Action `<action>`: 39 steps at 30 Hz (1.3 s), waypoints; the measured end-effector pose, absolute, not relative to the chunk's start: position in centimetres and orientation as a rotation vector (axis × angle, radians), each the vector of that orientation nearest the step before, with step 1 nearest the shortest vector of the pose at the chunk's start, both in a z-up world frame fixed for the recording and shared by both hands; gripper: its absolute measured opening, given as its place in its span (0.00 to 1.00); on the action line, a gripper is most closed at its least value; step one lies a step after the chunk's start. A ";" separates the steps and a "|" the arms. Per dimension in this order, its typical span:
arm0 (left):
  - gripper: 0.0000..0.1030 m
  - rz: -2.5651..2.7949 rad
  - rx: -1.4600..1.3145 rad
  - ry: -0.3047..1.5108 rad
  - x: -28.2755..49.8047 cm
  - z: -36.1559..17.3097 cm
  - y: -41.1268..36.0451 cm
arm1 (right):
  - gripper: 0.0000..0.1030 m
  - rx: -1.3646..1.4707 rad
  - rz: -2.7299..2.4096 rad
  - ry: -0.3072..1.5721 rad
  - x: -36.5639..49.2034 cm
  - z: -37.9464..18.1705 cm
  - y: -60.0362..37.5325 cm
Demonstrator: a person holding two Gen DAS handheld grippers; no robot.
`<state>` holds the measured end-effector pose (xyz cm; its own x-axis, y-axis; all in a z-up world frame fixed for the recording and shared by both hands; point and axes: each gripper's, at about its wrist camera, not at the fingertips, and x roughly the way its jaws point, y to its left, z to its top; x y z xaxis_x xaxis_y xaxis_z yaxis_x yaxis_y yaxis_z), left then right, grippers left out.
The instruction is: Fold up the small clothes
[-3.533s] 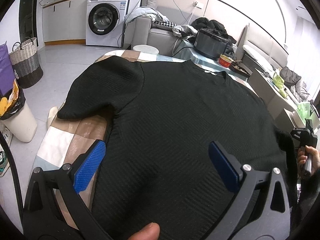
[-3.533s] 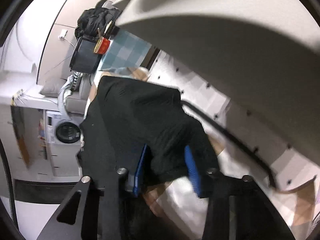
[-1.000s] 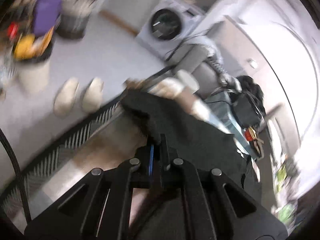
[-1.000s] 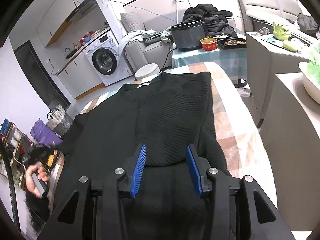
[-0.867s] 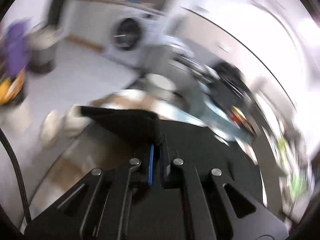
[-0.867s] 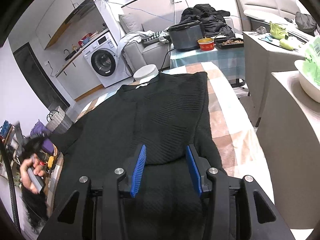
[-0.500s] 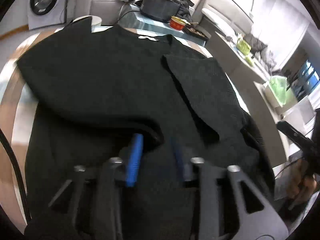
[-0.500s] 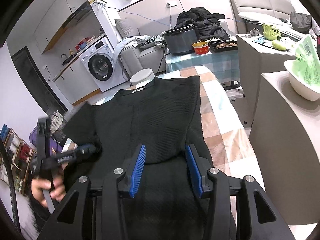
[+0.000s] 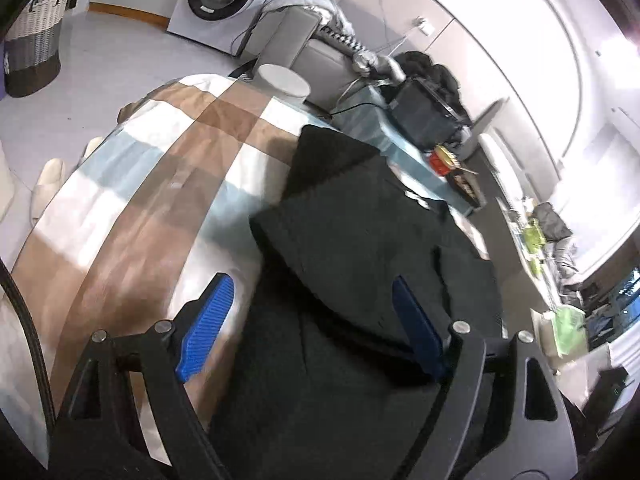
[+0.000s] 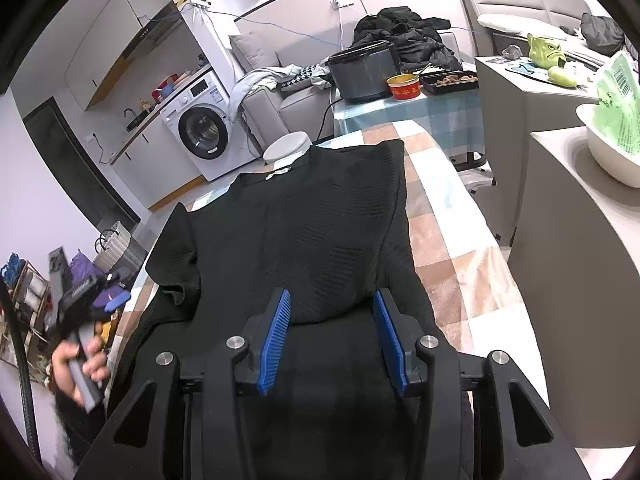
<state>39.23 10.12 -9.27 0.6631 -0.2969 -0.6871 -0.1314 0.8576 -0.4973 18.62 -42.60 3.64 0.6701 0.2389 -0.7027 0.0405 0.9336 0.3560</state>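
Black top (image 10: pixel 316 236): long axis runs straight ahead of right gripper (image 10: pixel 332 338), jaws parted, gripping nothing; left gripper (image 9: pixel 310 326) opening, empty, over its folded sleeve.

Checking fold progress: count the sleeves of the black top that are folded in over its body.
2. On the black top, the left sleeve lies folded in over the left side, and the right sleeve lies folded in over the right side. Neither is hidden.
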 end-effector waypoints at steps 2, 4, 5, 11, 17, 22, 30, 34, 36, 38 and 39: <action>0.75 -0.048 -0.558 0.889 41.7 -10.8 10.3 | 0.43 0.365 0.108 0.834 18.5 3.7 -42.8; 0.55 -0.030 -0.608 0.910 42.9 -12.1 10.9 | 0.43 0.370 0.098 0.830 18.4 4.0 -43.0; 0.43 -0.025 -0.636 0.919 43.4 -12.7 10.8 | 0.43 0.371 0.095 0.829 18.4 4.0 -43.1; 0.03 -0.239 -0.636 0.803 44.9 -10.1 7.0 | 0.43 0.375 0.062 0.826 17.9 4.2 -43.9; 0.75 -0.380 -0.512 0.802 45.4 -5.9 1.0 | 0.43 0.382 0.053 0.834 17.7 4.1 -43.8; 0.76 -0.238 -0.374 0.807 43.0 -6.1 3.1 | 0.44 0.374 0.064 0.825 17.6 4.2 -43.6; 0.55 -0.026 -0.235 1.025 42.9 -13.3 5.8 | 0.44 0.381 0.089 0.850 18.3 3.2 -43.3; 0.20 -0.041 -0.141 1.004 42.3 -13.7 4.7 | 0.44 0.368 0.091 0.854 18.3 3.3 -42.7; 0.08 -0.058 -0.132 0.992 41.8 -13.4 4.7 | 0.44 0.364 0.087 0.856 18.4 3.3 -42.6; 0.07 -0.060 -0.167 0.966 41.6 -12.8 5.4 | 0.44 0.363 0.086 0.858 18.3 3.3 -42.5; 0.07 -0.051 -0.174 0.959 41.1 -12.0 5.8 | 0.44 0.363 0.086 0.858 18.3 3.4 -42.5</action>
<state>41.09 5.79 -12.00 0.5742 -0.1206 -0.8098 -0.0333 0.9848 -0.1703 18.28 -42.47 3.36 0.6543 0.2190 -0.7239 0.0703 0.9354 0.3465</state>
